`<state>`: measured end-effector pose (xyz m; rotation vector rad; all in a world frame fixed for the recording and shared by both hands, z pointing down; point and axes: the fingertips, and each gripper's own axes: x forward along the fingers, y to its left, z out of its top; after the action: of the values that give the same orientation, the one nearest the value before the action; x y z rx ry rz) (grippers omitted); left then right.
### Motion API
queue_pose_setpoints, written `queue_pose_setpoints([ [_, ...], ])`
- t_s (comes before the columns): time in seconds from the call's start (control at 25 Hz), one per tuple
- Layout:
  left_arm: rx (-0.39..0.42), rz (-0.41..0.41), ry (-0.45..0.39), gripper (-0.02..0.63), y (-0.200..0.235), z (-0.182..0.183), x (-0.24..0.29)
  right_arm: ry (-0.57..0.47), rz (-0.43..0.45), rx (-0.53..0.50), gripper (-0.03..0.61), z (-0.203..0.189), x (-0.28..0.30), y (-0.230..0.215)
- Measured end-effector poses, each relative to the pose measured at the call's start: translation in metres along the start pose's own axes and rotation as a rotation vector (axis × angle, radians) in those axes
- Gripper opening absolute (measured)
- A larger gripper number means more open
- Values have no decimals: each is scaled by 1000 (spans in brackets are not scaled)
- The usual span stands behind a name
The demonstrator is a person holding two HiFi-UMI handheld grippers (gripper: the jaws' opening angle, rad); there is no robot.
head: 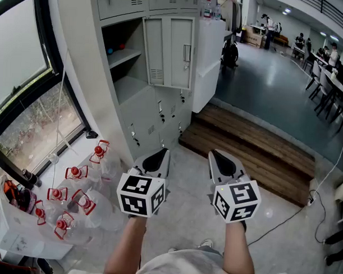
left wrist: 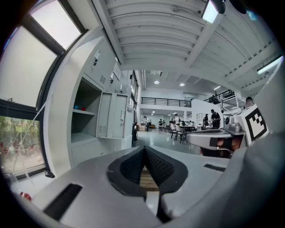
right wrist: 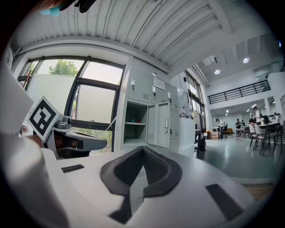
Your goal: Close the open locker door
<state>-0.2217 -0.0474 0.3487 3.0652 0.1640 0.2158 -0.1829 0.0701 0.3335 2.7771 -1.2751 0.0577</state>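
Note:
The grey locker bank (head: 144, 113) stands ahead on the left. One upper double-panel door (head: 170, 52) hangs open, swung out to the right with its handle (head: 187, 52) showing; the open compartment (head: 125, 59) holds a shelf with small coloured things. The same door (left wrist: 111, 116) shows in the left gripper view and again (right wrist: 161, 125) in the right gripper view. My left gripper (head: 158, 155) and right gripper (head: 220, 156) are side by side, low and well short of the lockers. Both are shut with nothing between the jaws.
Several clear water bottles with red caps (head: 74, 200) lie on the floor at the left beside a white box (head: 22, 229). A wooden step (head: 255, 153) lies ahead to the right. A black cable (head: 292, 213) crosses the floor. People sit at tables far off.

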Motion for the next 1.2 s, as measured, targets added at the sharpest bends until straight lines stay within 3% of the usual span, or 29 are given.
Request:
queue_pose_setpoints([
  [0.68, 4, 26, 43, 6, 9, -2, 40, 8, 24, 32, 5, -4, 37, -23],
  [1.2, 50, 90, 60, 6, -2, 24, 154, -23, 107, 68, 6, -3, 102, -123],
])
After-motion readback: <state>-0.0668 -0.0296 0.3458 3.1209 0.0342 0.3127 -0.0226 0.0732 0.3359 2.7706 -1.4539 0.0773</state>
